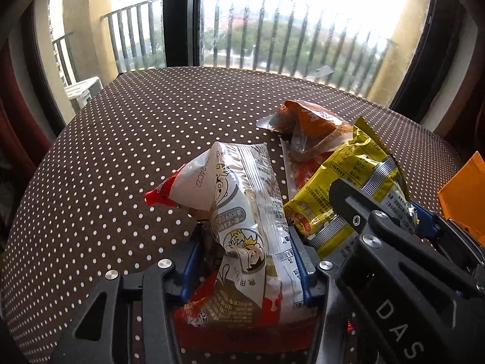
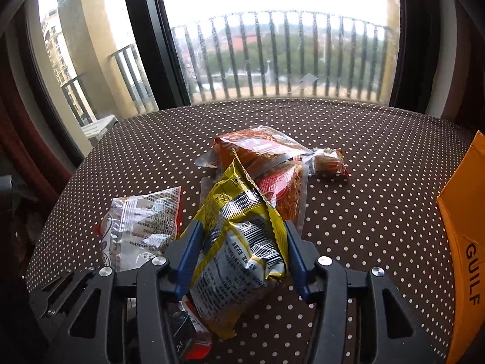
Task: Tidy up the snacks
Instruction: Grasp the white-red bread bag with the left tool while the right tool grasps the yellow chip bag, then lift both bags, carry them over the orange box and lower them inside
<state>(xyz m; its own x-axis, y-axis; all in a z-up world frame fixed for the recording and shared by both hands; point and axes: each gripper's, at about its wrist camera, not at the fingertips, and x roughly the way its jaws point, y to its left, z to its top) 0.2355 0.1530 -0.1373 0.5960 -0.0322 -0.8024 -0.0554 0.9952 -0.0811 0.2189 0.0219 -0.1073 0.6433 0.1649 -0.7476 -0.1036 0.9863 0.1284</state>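
Left gripper [image 1: 247, 261] clamped on the white-and-red snack bag [image 1: 242, 212], blue pads pressing both sides, bag crumpled upward. Right gripper [image 2: 242, 257] clamped on the yellow snack packet [image 2: 239, 242], just right of the left one. Both sit at the near edge of the dotted table [image 1: 121, 139]. Orange packets [image 2: 266, 157] piled mid-table behind them; orange box [image 2: 466, 242] at the right edge

Black gripper frames, blue fingers [image 2: 188, 254], silver screws.
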